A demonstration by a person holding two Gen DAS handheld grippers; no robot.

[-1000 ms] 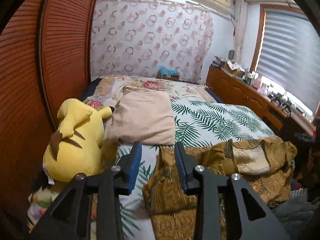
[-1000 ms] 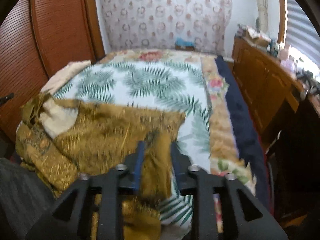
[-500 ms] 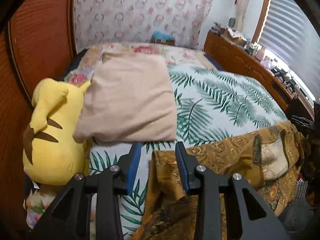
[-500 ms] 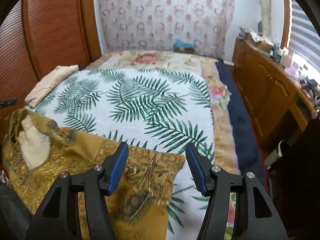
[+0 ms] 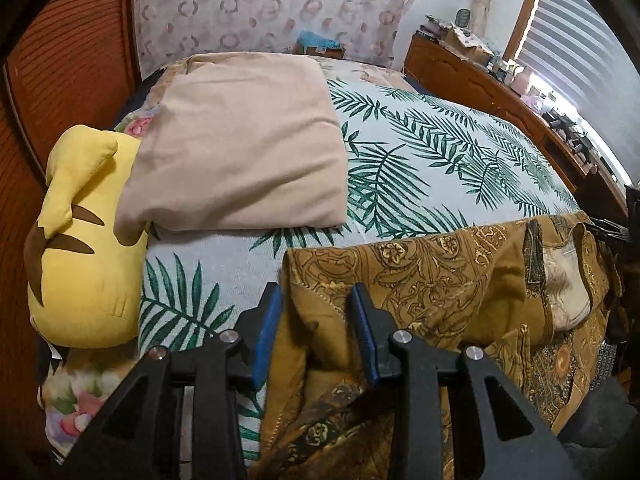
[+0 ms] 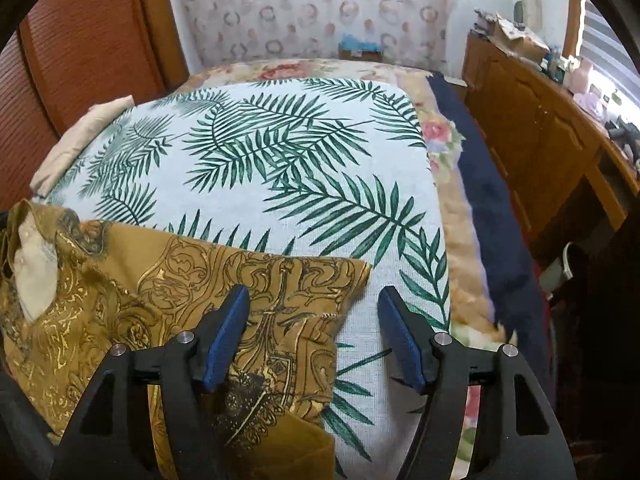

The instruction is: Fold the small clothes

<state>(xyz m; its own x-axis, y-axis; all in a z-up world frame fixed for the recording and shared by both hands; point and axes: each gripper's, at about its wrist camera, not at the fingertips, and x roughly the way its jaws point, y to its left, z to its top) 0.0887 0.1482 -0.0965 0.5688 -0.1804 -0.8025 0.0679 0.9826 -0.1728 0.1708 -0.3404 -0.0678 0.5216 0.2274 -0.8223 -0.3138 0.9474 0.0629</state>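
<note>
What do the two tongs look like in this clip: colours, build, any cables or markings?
Both the left tongs and right tongs are matte black frames with triangular cut-outs, silver round screw heads, and blue ribbed finger pads. No cables, markings, hands or sleeves show.

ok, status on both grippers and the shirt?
Left gripper open, shirt edge between fingers, not clamped. Right gripper open wide above shirt's corner. Shirt spread on bed, unfolded. Pillow and plush beside left, apart from shirt.

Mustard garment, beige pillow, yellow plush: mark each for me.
mustard garment (image 5: 440, 272), left wrist view, patterned upper panel.
beige pillow (image 5: 244, 148), left wrist view, middle of top face.
yellow plush (image 5: 84, 272), left wrist view, its back.
</note>
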